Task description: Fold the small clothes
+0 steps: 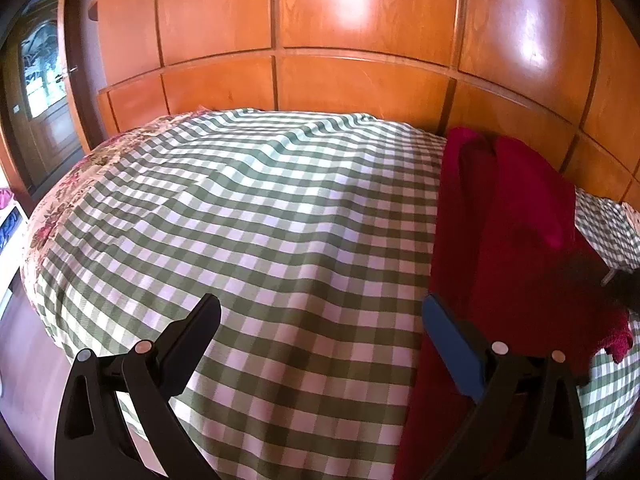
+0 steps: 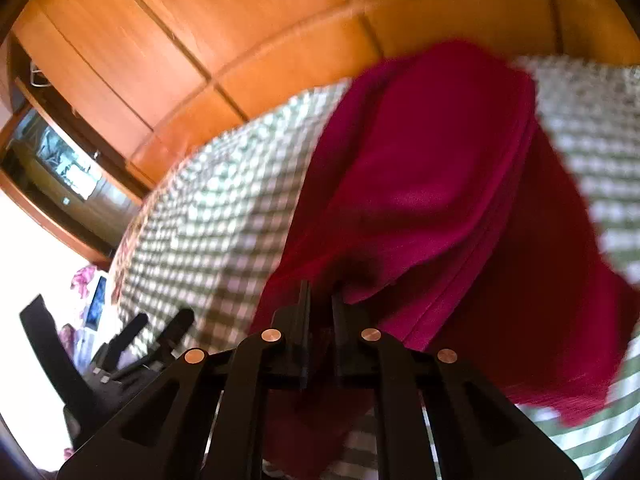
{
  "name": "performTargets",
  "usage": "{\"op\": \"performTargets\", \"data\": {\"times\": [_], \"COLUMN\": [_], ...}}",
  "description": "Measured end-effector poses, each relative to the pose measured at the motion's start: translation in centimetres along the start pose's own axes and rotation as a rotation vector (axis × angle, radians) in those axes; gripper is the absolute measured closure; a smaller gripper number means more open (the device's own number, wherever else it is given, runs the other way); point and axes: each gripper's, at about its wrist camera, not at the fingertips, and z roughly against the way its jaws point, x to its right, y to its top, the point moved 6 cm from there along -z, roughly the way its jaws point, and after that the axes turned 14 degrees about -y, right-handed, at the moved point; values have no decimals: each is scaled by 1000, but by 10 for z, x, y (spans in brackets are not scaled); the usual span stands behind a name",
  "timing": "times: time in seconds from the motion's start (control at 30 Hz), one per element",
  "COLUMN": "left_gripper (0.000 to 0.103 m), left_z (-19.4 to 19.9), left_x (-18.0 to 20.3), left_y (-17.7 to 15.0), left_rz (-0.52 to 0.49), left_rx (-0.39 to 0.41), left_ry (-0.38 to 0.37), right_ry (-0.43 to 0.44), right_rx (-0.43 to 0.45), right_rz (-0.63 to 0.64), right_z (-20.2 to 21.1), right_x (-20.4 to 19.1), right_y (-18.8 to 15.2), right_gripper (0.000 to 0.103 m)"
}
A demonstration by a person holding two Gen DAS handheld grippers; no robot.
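A dark red garment (image 1: 500, 240) lies partly folded on the right side of a bed with a green-and-white checked cover (image 1: 260, 220). My left gripper (image 1: 320, 308) stands open just above the cover. Its blue-padded right finger (image 1: 448, 340) sits at the garment's left edge, and nothing is between the fingers. In the right wrist view, my right gripper (image 2: 321, 294) is shut on a fold of the red garment (image 2: 420, 180), which rises from the checked cover (image 2: 208, 200) and drapes away from the fingers. The left gripper (image 2: 160, 328) shows at the lower left of that view.
A wall of glossy orange wooden panels (image 1: 320, 40) stands directly behind the bed. A dark door with a glass pane (image 1: 44, 100) is at the far left. The mattress's floral side (image 1: 60, 200) and a strip of floor lie to the left of the bed.
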Motion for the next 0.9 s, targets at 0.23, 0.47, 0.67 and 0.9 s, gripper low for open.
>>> {"op": "performTargets", "data": {"times": [0.23, 0.47, 0.67, 0.9], "left_gripper": [3, 3, 3, 33], "left_z": [-9, -22, -17, -22], "left_x": [12, 28, 44, 60], "left_y": [-5, -12, -23, -53], "left_rz": [-38, -101, -236, -277], "left_rx": [-38, -110, -166, -307], "left_ry": [-34, -124, -244, -416], "right_ry": [-316, -746, -922, -793], "right_rx": [251, 260, 144, 153], "right_rz": [-43, -98, -155, -228], "right_z": [59, 39, -10, -8], "right_x": [101, 236, 306, 308], "right_y": [73, 125, 137, 132], "right_gripper": [95, 95, 95, 34]}}
